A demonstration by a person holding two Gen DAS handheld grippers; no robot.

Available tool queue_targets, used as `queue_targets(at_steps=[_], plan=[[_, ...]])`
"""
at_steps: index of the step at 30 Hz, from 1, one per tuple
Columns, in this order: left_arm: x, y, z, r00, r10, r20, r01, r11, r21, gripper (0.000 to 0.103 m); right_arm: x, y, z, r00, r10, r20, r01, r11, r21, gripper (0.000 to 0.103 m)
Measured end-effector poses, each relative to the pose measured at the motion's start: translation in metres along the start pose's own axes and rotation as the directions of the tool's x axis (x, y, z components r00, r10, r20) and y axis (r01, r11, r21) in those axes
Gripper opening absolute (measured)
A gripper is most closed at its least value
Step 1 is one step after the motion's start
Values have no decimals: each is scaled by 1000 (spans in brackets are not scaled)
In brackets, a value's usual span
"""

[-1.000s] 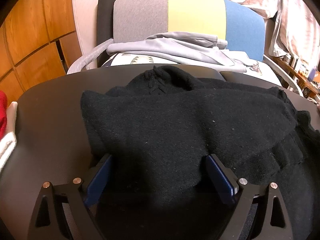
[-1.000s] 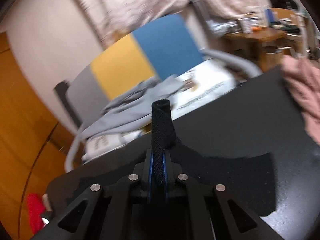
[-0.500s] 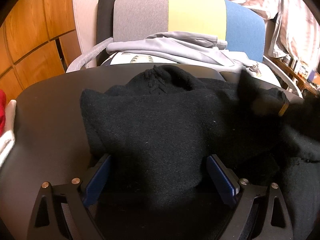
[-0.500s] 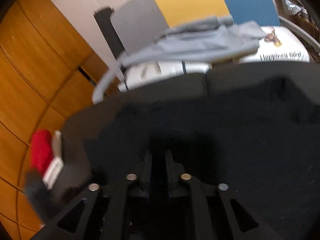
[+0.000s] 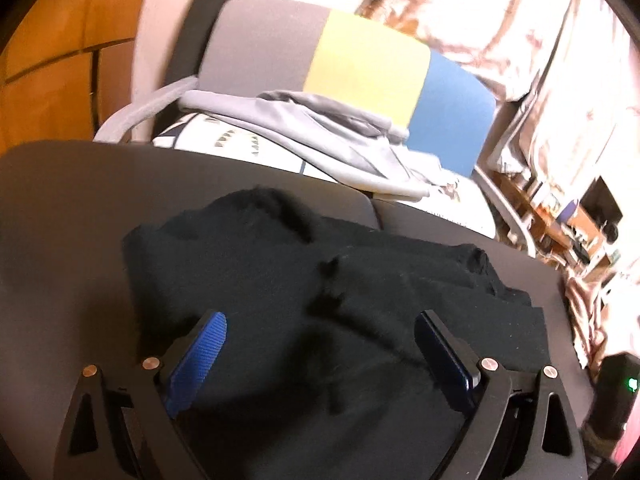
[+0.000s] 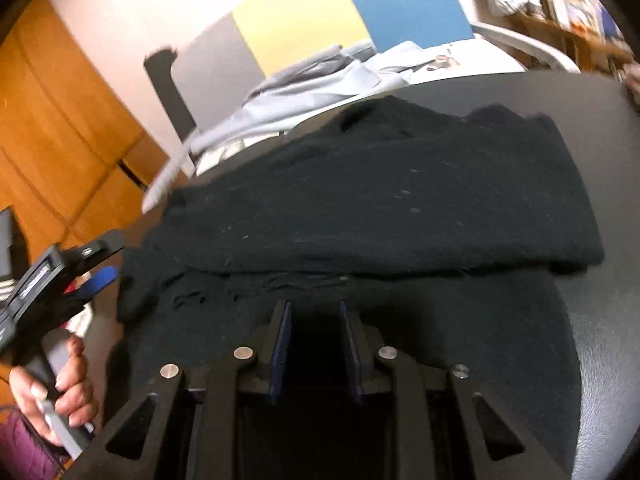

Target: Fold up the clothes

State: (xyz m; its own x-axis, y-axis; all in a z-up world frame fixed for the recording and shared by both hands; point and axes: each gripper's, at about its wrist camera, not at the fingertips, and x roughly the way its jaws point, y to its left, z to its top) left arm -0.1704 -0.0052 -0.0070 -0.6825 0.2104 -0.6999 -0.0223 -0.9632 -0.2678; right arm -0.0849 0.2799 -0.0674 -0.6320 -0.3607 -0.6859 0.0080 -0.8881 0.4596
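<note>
Both wrist views close, angled down; share black garment, chair.

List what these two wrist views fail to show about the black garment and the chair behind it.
- Black garment: its near edge is hidden under the left gripper in the left view; dark folds blur together, so the layers cannot be counted.
- Chair: its seat is covered by grey clothes in both views.
- Print on the white cloth: too small and blurred in the right view.
</note>
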Motion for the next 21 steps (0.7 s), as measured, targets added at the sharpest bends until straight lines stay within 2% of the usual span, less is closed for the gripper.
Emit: queue_targets(at_steps=[4,6,8,10,12,15,18,21], plan=[[36,-21,20,991,76,-112,-71,997,42,94,-4,-8,-5,999,37,31,-38,999,30,25],[49,-27,25,985,44,-167,-43,999,10,74,-5,-13,-6,997,59,40,-61,997,48,25],[52,-33,26,982,29,-187,-29,1000,3,32,-7,-18,-7,996,82,48,-85,994,67,25],[54,-41,27,978,22,-209,-23,1000,2,8,-8,-23,-8,993,105,55,-110,990,87,24],[46,-45,37,981,-41,-190,35,999,-30,8,-7,-24,-7,991,119,61,-125,987,102,23],[17,-49,59,989,-112,-94,106,992,-64,7,-6,-24,-6,988,134,71,-142,983,119,23],[-3,-42,83,991,-132,-24,130,990,-59,7,-8,-27,-6,985,150,83,-161,977,139,23],[-8,-25,95,997,-74,9,74,997,-39,7,-11,-32,-7,983,155,104,-170,972,164,23]])
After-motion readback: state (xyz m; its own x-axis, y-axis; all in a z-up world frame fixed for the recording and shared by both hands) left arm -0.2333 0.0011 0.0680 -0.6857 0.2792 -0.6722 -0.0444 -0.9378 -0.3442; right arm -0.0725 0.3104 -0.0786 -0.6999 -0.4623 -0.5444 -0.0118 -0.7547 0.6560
